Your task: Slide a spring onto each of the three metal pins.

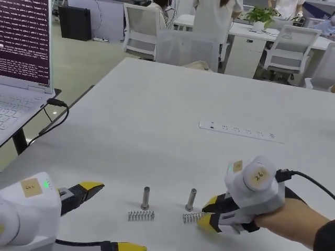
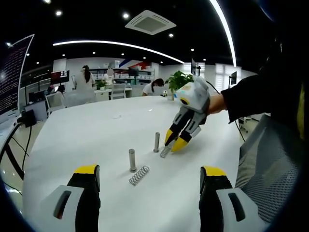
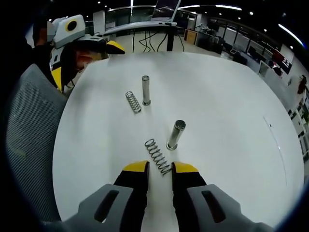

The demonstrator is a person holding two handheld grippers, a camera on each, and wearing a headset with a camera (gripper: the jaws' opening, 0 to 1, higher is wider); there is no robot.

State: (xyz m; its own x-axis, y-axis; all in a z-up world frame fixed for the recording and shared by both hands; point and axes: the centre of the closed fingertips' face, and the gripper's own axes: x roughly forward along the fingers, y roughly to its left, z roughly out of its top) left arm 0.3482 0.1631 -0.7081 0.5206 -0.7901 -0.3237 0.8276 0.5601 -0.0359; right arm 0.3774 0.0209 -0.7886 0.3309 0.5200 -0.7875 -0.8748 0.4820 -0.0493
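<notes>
Head view places both grippers at the near edge of the worktop (image 1: 157, 120). Your left gripper (image 1: 107, 217) hangs by the near left corner with its jaws spread wide and nothing between them. Your right gripper (image 1: 205, 213) sits low at the near right with its jaws drawn narrow and its tips set about the near end of the right spring (image 1: 191, 217). The right gripper view shows a gap on either side of that spring end, so treat the spring as not yet gripped.

Both springs lie flat on the worktop. The left spring (image 1: 141, 215) lies just on the near side of the left pin (image 1: 145, 198). The right spring lies just on the near side of the right pin (image 1: 191, 200), with its far end close to the pin's base. Whether either spring touches its pin cannot be told. Both pins stand upright with bare shafts.

Progress, as a judgement: no spring is seated, so the task is at its first pick-up. You can count two pins and two springs on the worktop, against the three the task names. For each spring you have yet to grip it, raise it, line its bore up over the pin top and lower it down the shaft.

Farther off, a power strip (image 1: 238, 130) lies toward the far right edge. A laptop (image 1: 21, 63) stands at the far left edge.
</notes>
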